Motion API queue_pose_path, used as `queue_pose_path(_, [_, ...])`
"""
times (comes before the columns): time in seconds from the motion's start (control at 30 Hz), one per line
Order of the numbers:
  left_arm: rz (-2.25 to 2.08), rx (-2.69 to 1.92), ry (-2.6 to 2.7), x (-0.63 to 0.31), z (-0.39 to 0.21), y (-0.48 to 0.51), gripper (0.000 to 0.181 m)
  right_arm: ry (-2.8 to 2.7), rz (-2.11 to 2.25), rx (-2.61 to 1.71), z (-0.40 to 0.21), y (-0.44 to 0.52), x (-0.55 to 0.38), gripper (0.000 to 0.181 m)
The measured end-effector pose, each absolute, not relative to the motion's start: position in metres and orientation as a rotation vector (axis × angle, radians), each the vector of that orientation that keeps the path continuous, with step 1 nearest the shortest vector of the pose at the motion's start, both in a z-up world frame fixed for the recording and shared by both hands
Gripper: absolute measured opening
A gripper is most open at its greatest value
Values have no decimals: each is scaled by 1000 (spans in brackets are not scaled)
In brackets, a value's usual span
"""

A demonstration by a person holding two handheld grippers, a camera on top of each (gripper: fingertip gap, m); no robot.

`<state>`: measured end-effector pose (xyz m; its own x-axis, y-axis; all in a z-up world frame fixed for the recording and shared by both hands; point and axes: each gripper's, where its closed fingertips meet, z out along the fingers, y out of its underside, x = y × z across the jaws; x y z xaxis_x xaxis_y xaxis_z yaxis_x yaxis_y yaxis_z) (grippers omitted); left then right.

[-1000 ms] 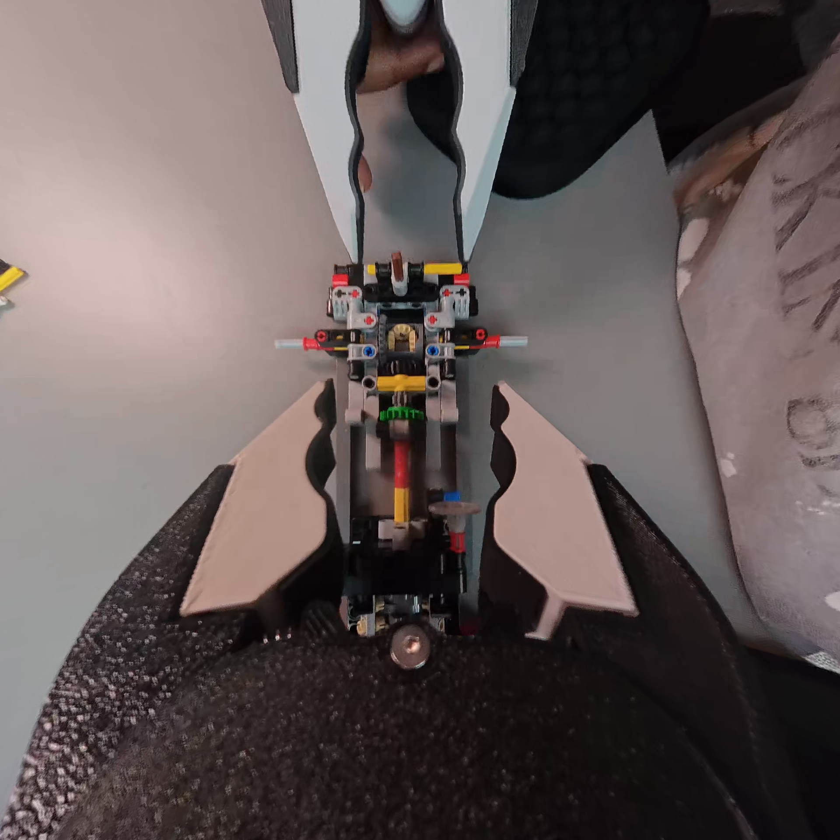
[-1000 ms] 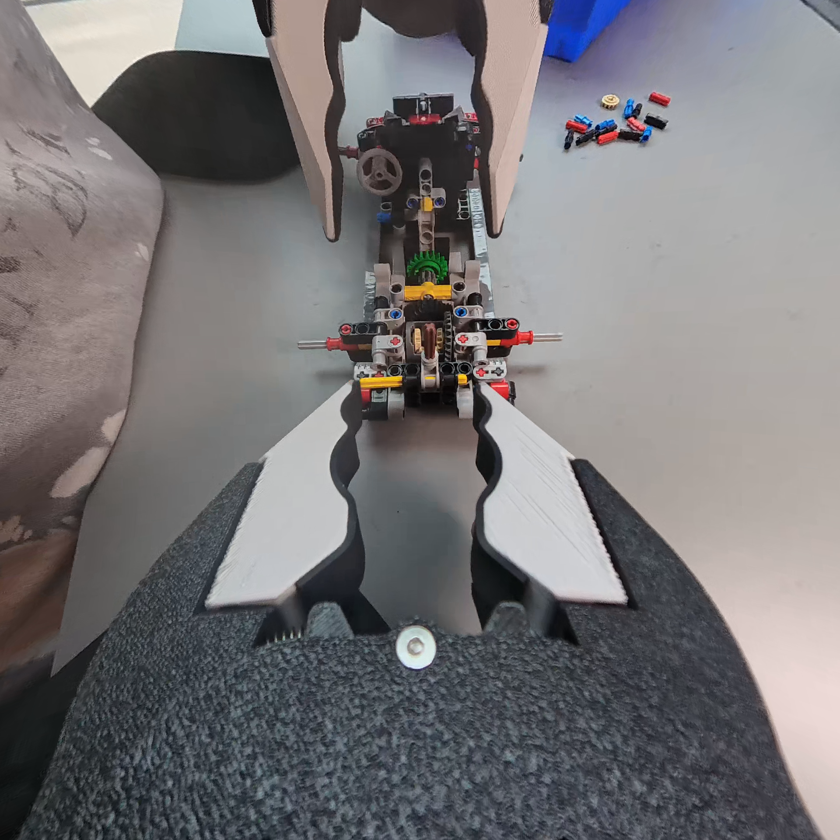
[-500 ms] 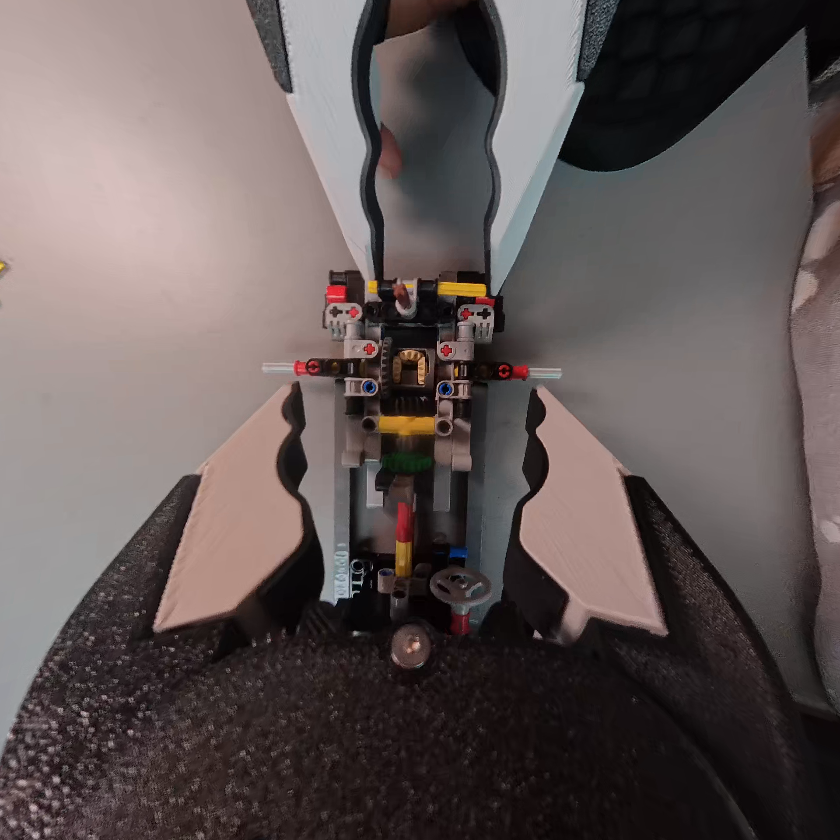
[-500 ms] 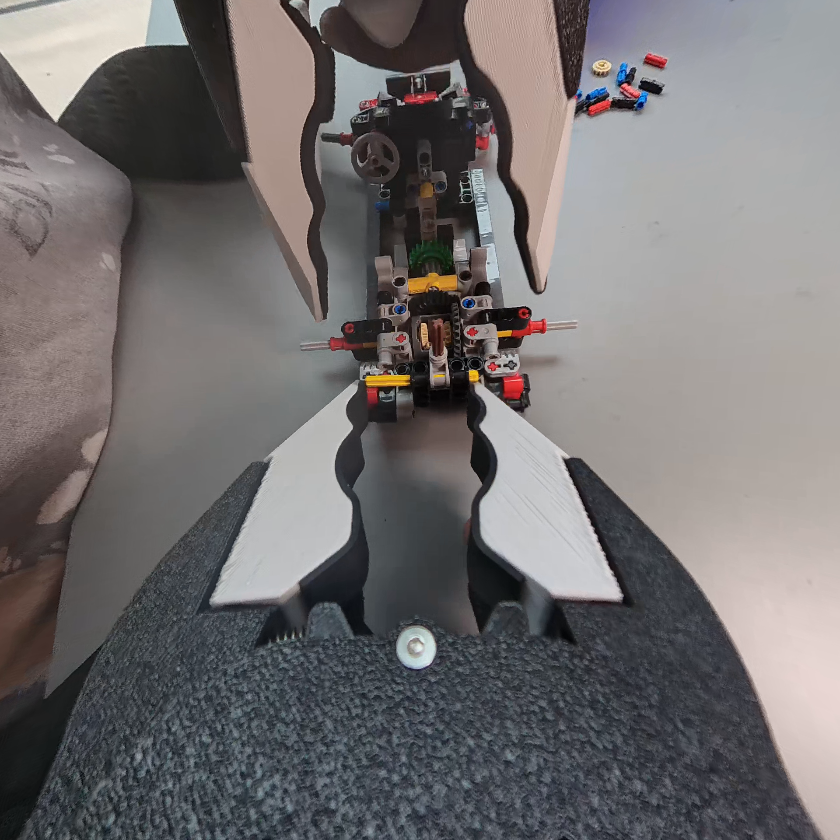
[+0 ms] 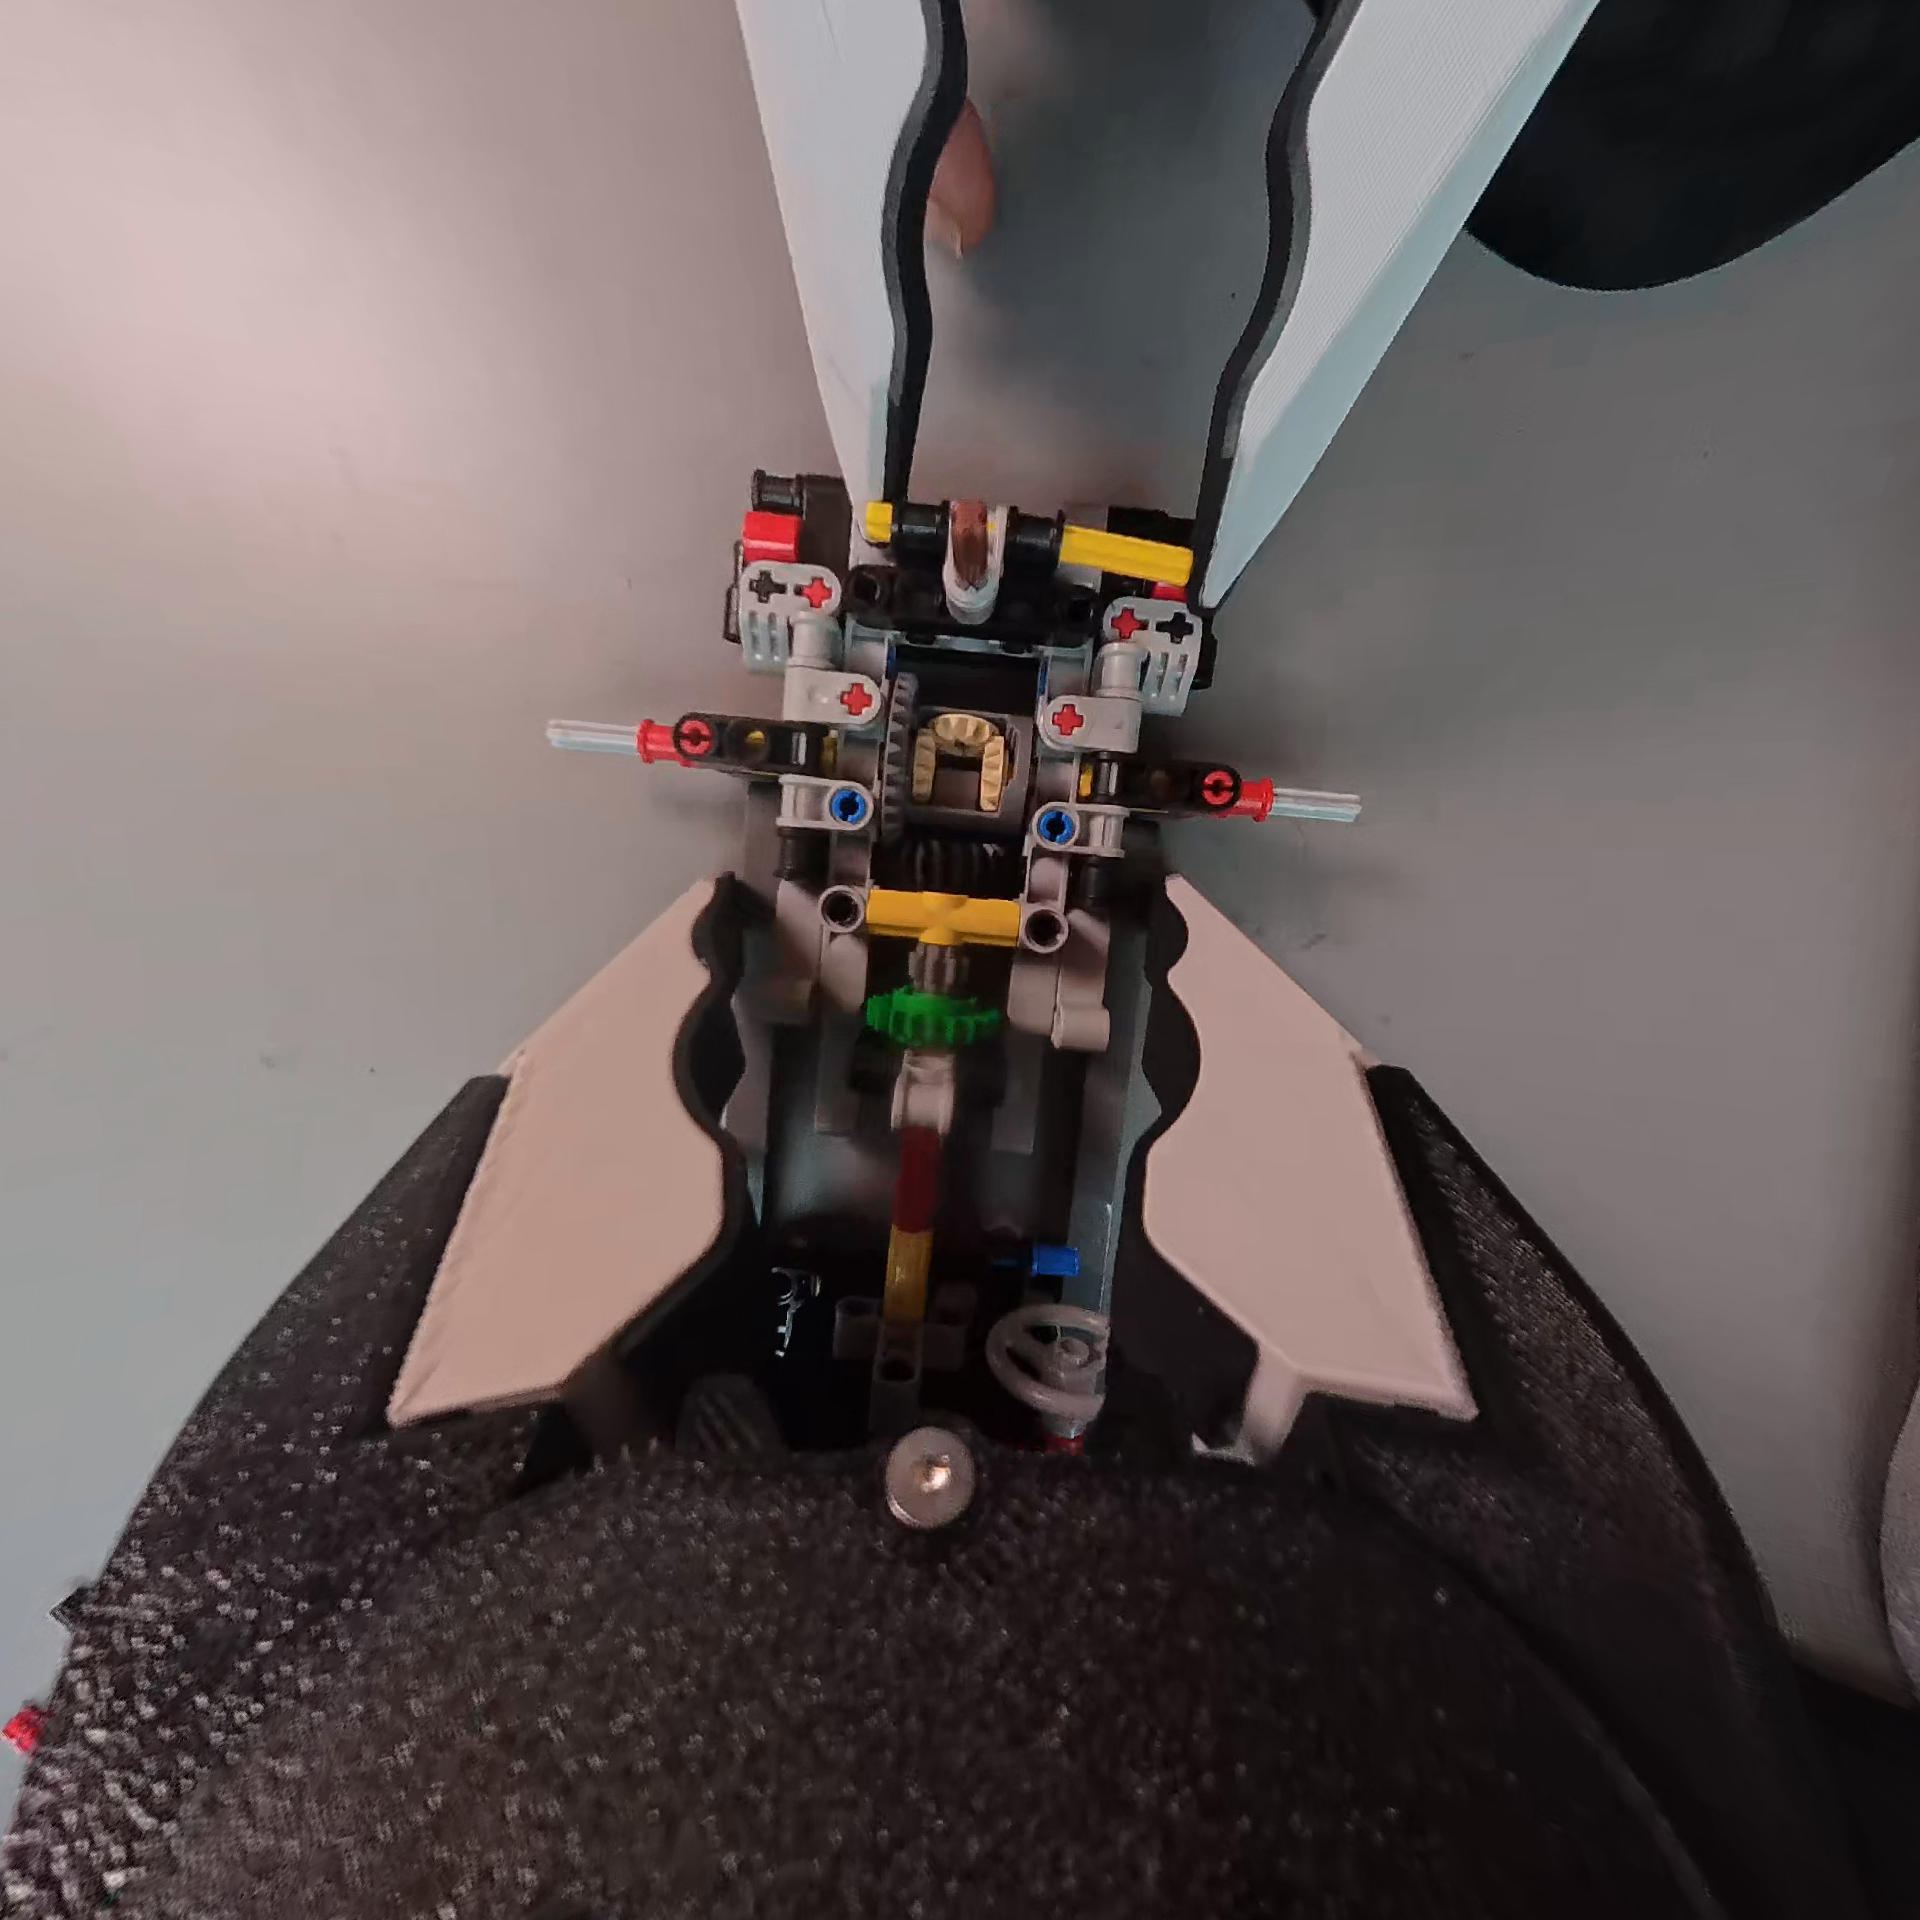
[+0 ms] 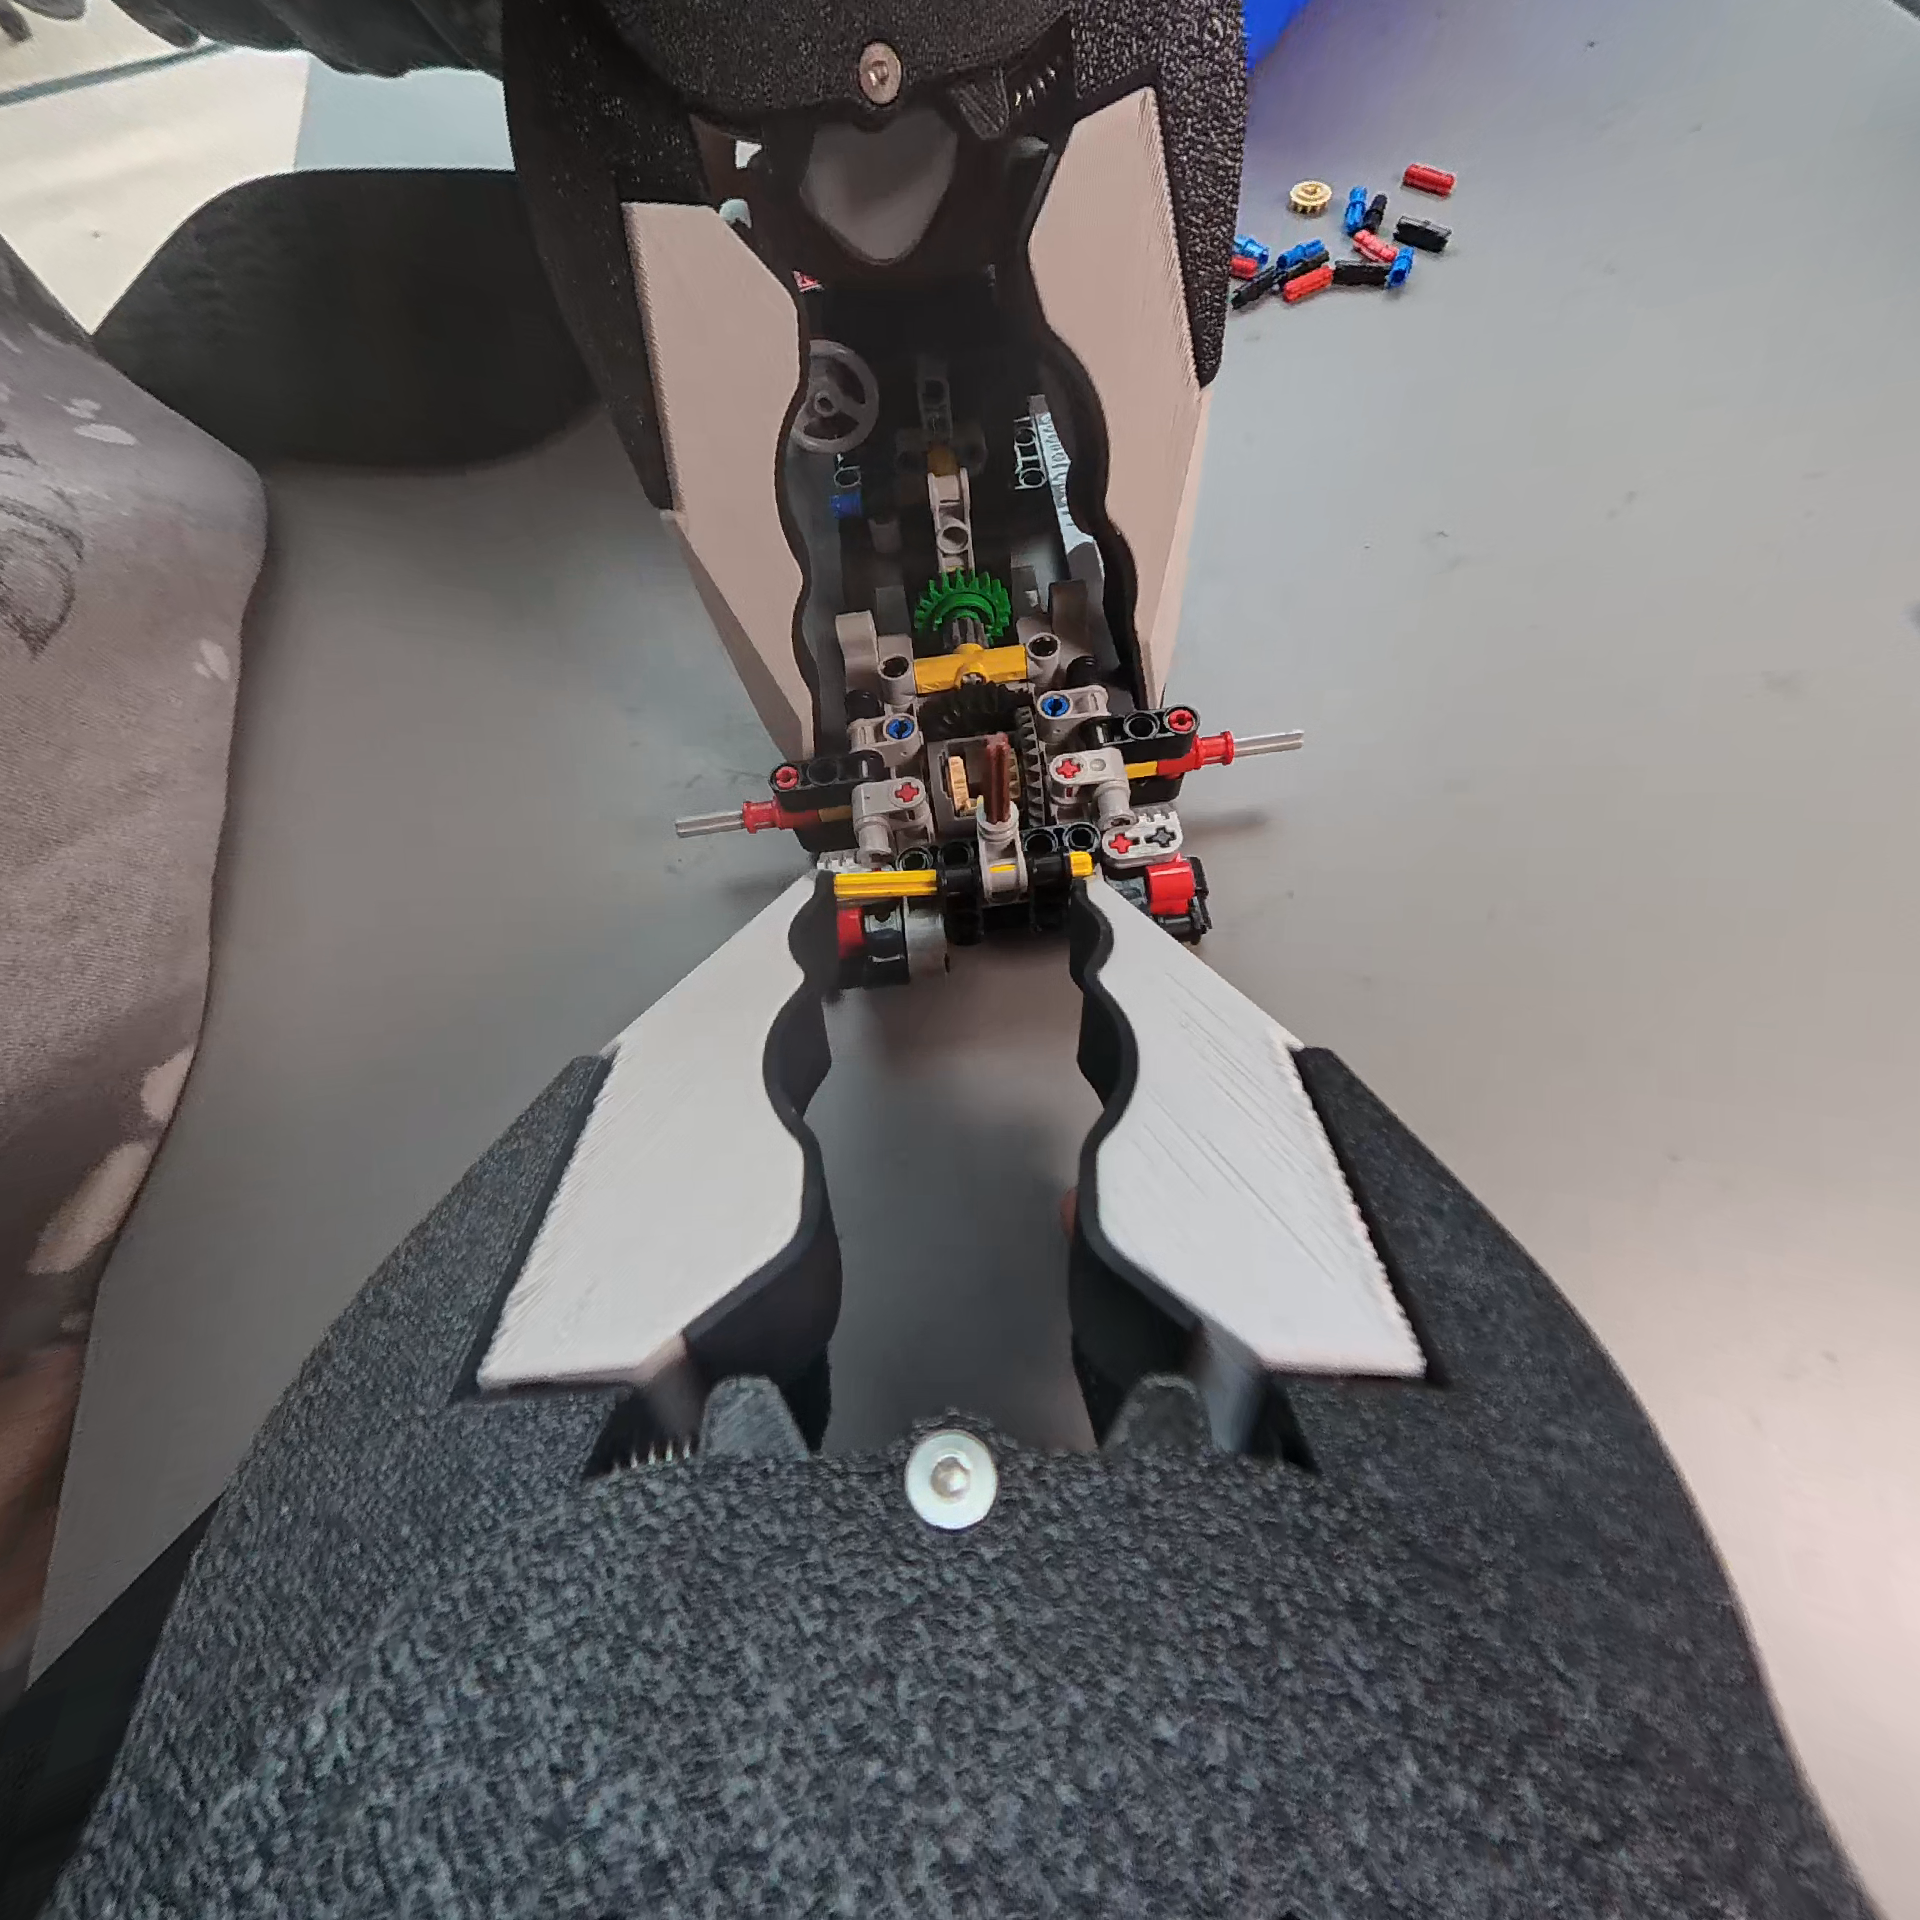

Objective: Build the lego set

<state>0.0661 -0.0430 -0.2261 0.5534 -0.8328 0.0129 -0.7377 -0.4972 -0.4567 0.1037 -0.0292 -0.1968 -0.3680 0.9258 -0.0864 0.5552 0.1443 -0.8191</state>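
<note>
A long lego chassis (image 5: 940,790) with a green gear, yellow axles and a grey steering wheel lies on the grey table (image 5: 312,623). My left gripper (image 5: 945,904) straddles its middle, with the tan fingers' black pads against both sides. My right gripper (image 6: 951,899) faces it from the other end of the chassis (image 6: 966,769). Its white fingertips are closed on the yellow cross axle at that end. Each gripper also shows in the other's view, the right gripper (image 5: 1044,551) in the left wrist view and the left gripper (image 6: 977,707) in the right wrist view. The left gripper's body hides the steering-wheel end.
A small pile of red, blue and black pins with a tan gear (image 6: 1340,239) lies on the table (image 6: 1558,831) at the far right. A blue bin corner (image 6: 1273,42) is behind it. A grey patterned cloth (image 6: 94,727) and a black cushion (image 6: 343,312) lie at the left. About 6 centimeters separates my left fingertips from my right.
My left gripper opened, slid forward along the chassis toward the gear end, and narrowed onto its sides. My right gripper kept its hold on the far end.
</note>
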Motion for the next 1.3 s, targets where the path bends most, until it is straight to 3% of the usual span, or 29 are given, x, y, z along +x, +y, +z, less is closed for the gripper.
queue_pose_path(1.3, [-324,-2345,1317,73,-226,-50,74,-2128,1215,-1275,-195,-33,106,38])
